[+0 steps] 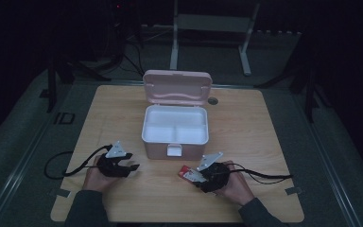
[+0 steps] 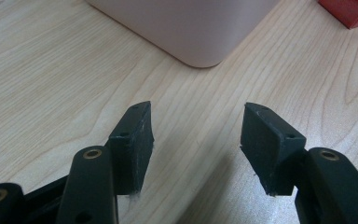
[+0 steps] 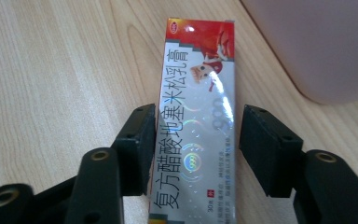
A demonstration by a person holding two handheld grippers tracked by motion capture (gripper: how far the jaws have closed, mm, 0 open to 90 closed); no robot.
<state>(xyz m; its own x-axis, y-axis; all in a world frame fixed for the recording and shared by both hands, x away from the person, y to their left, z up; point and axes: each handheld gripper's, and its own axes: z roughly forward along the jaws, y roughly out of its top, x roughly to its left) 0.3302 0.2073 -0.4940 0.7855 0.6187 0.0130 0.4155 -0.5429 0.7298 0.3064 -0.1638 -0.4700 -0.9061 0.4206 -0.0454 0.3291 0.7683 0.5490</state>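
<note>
Jaws of the right gripper [image 3: 193,144] stand apart, one on each side of the long red and silver cardboard box [image 3: 198,116]. This flat box lies on the pale wooden table [image 3: 51,70], with its long side pointing straight ahead from the jaws. I think a squeeze comes next. The left gripper [image 2: 196,140] is also apart and holds nothing. The pink plastic case [image 1: 175,125] sits open just ahead.

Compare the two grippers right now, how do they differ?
The left gripper has nothing between its jaws, just bare table; the right gripper has a medicine carton lying between its jaws. The left sits left of the pink box, the right at its front right. Both are open, low over the table, each held in a hand.
</note>
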